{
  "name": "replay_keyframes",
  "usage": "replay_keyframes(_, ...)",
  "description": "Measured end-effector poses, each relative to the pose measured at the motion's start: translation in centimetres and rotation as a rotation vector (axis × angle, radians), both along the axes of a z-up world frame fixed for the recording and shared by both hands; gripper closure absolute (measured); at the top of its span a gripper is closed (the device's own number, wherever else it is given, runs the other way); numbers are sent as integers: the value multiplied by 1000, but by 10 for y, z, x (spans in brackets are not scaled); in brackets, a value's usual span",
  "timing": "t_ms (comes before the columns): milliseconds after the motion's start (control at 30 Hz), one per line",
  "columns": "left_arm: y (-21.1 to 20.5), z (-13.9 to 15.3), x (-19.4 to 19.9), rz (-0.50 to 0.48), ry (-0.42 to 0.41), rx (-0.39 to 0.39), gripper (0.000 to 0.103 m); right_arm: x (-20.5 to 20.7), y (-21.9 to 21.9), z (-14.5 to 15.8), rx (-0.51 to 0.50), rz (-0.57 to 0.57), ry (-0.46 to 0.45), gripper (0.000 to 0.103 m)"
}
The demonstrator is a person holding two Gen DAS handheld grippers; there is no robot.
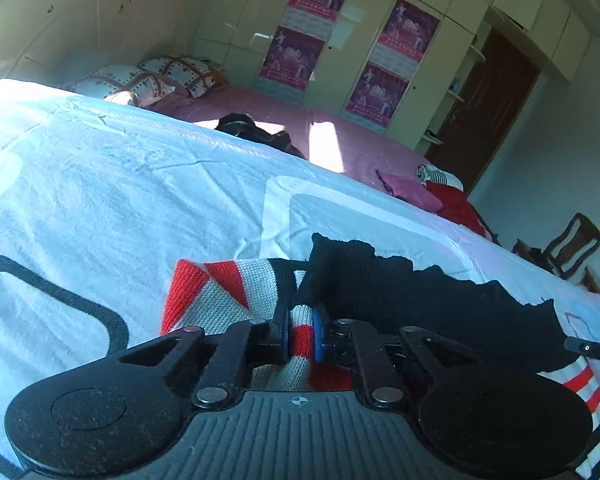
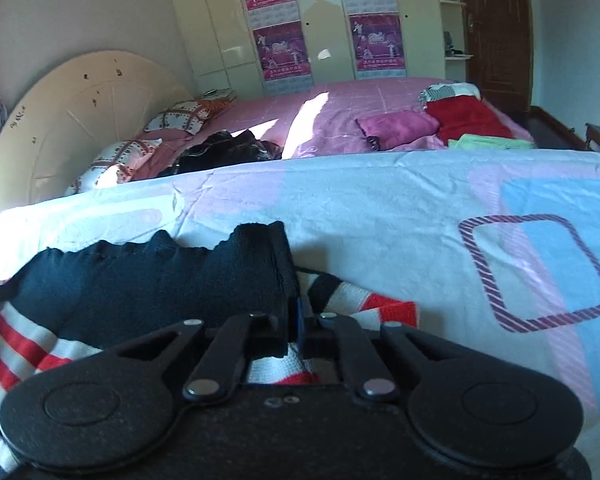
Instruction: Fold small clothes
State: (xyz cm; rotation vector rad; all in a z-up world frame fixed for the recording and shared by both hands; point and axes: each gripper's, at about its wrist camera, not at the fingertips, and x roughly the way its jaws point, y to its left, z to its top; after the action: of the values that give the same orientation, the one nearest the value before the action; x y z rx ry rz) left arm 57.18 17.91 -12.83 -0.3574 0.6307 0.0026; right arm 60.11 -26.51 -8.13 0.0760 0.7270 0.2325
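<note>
You have a small knitted sweater (image 1: 220,300), striped red, white and black with a dark navy body, lying on the pale printed bedsheet (image 1: 120,200) right in front of both claws. Your left claw (image 1: 300,340) is closed on a bunched fold of the striped knit; you can see red and white fabric pinched between its blue pads (image 1: 319,336). Your right claw (image 2: 294,320) is closed too, jaws nearly together, with the dark navy edge of the sweater (image 2: 160,280) standing up beside its left finger and striped knit running under it. The view suggests it grips cloth at the edge, but how much is caught there is hard to tell.

Expect this garment to behave as light, soft and limp: it will sag between your two grips and drape wherever you let it. The knit looks stretchy, so pulling the claws apart will likely lengthen it rather than flatten it; keep the tension gentle. It should not be slippery, since the ribbed texture gives the pads purchase, and nothing about it seems fragile, though a loose loop could snag.

Hold it by hems or outer corners, one per claw, taking all layers, not a bunched middle. Further back on the pink bedspread (image 2: 340,120) lie other clothes (image 2: 468,118).
</note>
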Motion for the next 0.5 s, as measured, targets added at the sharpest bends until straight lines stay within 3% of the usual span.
replay_keyframes(100, 2, -2, -7, -3, -5, 4, 92, -3, -3, -4, -27, -30, -3, 101)
replay_keyframes(133, 3, 0, -5, -8, -2, 2, 92, -6, -5, 0, -18, -26, -2, 96)
replay_keyframes(167, 2, 6, -9, -16, -14, 22, 92, -15, -7, 8, -6, -29, -18, 83)
replay_keyframes(300, -2, 23, -54, -30, -49, 55, 91, -62, -23, 34, -12, -21, -72, 66)
replay_keyframes(333, 2, 24, -70, -33, -56, 28, 76, -75, -31, 36, 12, -15, -63, 56)
replay_keyframes(367, 5, 23, -81, -26, -53, 8, 52, -85, -36, 36, 35, -9, -50, 56)
replay_keyframes(400, 7, 21, -93, -16, -47, -7, 42, -95, -41, 36, 54, -4, -31, 57)
replay_keyframes(500, 12, 18, -114, -40, -35, -34, 38, -111, -49, 29, 96, 4, 14, 59)
